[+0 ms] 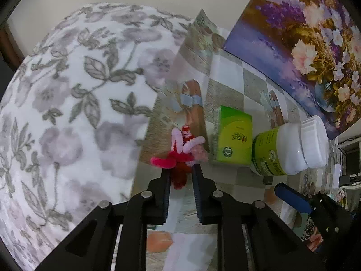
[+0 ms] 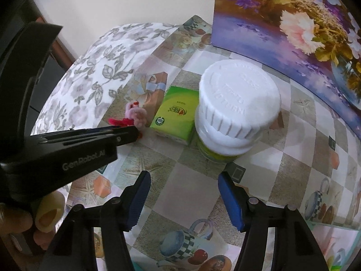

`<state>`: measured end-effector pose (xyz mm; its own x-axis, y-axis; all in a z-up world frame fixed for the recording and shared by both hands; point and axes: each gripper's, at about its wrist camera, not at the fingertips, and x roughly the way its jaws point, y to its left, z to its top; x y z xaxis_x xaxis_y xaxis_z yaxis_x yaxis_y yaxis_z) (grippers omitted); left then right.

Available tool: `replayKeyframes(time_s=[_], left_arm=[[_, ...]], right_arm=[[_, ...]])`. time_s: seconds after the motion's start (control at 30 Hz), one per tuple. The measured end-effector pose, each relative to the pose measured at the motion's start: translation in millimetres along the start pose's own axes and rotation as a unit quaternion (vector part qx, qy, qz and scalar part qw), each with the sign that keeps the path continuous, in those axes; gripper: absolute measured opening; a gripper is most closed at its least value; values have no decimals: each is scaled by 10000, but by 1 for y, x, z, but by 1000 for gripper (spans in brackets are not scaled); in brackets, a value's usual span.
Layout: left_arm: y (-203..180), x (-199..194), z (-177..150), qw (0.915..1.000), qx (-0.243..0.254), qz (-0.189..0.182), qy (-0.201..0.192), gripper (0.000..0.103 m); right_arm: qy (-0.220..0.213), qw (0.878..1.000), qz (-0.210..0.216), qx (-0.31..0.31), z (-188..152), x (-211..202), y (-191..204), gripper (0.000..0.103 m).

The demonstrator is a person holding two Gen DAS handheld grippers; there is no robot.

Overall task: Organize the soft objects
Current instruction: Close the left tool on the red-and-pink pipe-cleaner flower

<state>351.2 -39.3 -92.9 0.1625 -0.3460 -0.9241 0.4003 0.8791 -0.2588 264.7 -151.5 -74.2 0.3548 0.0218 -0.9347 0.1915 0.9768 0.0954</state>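
A fuzzy pink and red pipe-cleaner bundle (image 1: 181, 151) lies on the patterned tablecloth beside a folded floral cloth (image 1: 67, 103). My left gripper (image 1: 180, 169) has its jaws a little apart around the bundle's red end, closing on it. In the right wrist view the bundle (image 2: 133, 115) shows just past the left gripper's tip, with the floral cloth (image 2: 97, 72) behind. My right gripper (image 2: 183, 180) is open and empty, above the table in front of a white-capped green jar (image 2: 234, 110).
A green tissue pack (image 1: 233, 135) lies right of the bundle, next to the green jar (image 1: 291, 146). A flower painting (image 1: 300, 43) leans against the wall at the back right. The tissue pack (image 2: 174, 115) shows in the right wrist view too.
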Motion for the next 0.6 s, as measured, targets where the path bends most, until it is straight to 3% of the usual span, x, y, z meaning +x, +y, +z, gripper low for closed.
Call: replayKeyframes(time_s=[0.13, 0.23, 0.6], left_arm=[[16, -9, -4, 9998, -97, 64, -147, 18], [29, -15, -7, 9995, -219, 4, -238, 15], [48, -26, -15, 9990, -223, -84, -387, 12]], right_arm=[[-71, 9999, 123, -60, 3, -3, 5, 61], [-124, 9995, 238, -141, 7, -5, 12, 54], [-278, 9990, 186, -284, 35, 0, 27, 53]])
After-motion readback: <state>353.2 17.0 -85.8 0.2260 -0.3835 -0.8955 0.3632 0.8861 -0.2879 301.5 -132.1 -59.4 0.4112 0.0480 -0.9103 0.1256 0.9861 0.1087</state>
